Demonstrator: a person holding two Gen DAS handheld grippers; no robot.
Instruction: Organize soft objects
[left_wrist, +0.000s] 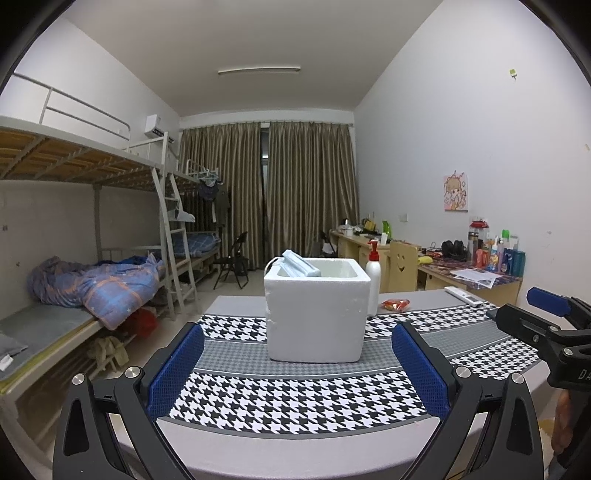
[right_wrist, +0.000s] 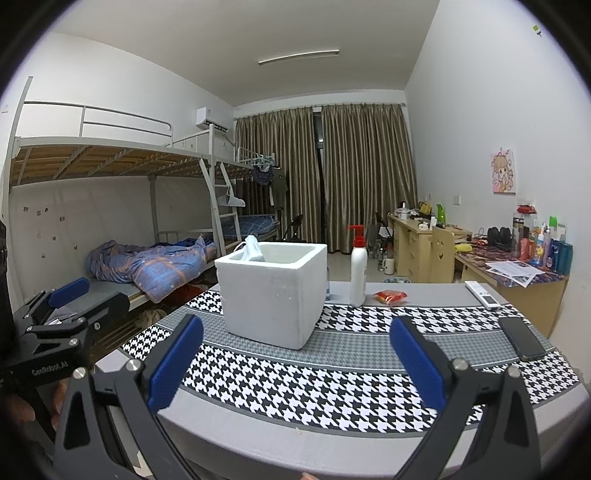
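Note:
A white foam box (left_wrist: 317, 311) stands on the houndstooth cloth (left_wrist: 295, 402) on the table; it also shows in the right wrist view (right_wrist: 271, 292). A folded light-blue soft item (left_wrist: 300, 268) pokes out of the box's top left corner, seen also in the right wrist view (right_wrist: 254, 249). My left gripper (left_wrist: 297, 354) is open and empty, held back from the box's near side. My right gripper (right_wrist: 295, 354) is open and empty, in front of and to the right of the box. Each gripper shows at the edge of the other's view: the right one (left_wrist: 546, 314), the left one (right_wrist: 74, 295).
Behind the box stand a white pump bottle with red top (right_wrist: 358, 269) and a red snack packet (right_wrist: 389, 296). A white remote (right_wrist: 482, 293) and a black phone (right_wrist: 521, 338) lie at the table's right. Bunk beds stand left, desks right.

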